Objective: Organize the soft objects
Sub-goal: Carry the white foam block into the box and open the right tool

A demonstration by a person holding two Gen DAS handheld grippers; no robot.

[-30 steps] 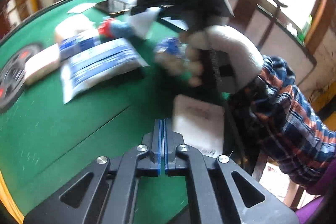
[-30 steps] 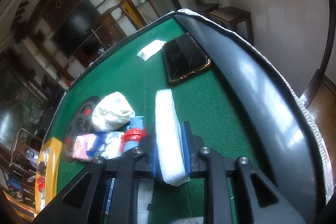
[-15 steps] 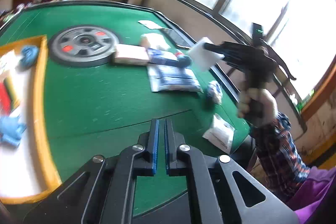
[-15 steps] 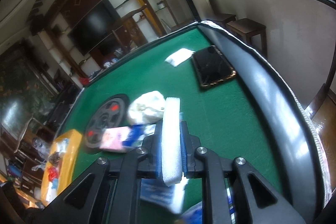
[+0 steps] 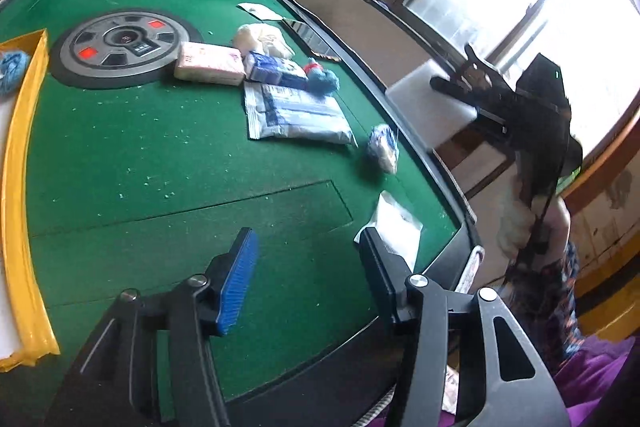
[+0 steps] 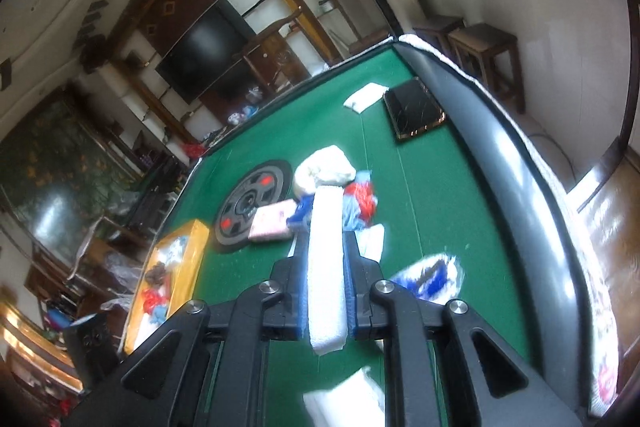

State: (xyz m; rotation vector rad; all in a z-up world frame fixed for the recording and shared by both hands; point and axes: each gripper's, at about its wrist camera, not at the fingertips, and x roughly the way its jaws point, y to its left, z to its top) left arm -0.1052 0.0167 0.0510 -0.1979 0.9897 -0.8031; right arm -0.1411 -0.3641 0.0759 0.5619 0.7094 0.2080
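My right gripper (image 6: 326,247) is shut on a white foam block (image 6: 327,267) and holds it high above the green table (image 6: 432,211); the block also shows in the left wrist view (image 5: 428,107), off the table's right edge. My left gripper (image 5: 308,259) is open and empty above the table's near right part. On the felt lie a pink pack (image 5: 210,63), a blue-white pack (image 5: 276,69), a flat plastic packet (image 5: 294,117), a blue plush with a red part (image 5: 322,79), a cream bundle (image 5: 262,39), a small blue-white bundle (image 5: 384,149) and a white packet (image 5: 398,223).
A yellow-rimmed tray (image 5: 16,187) at the left edge holds soft items, one a blue ball (image 5: 12,71). A round grey disc (image 5: 120,45) lies at the table's middle. A black phone (image 6: 416,111) and a white paper (image 6: 362,97) lie at the far end.
My left gripper has opened from shut. My right gripper has lifted higher and back with the foam block still in it.
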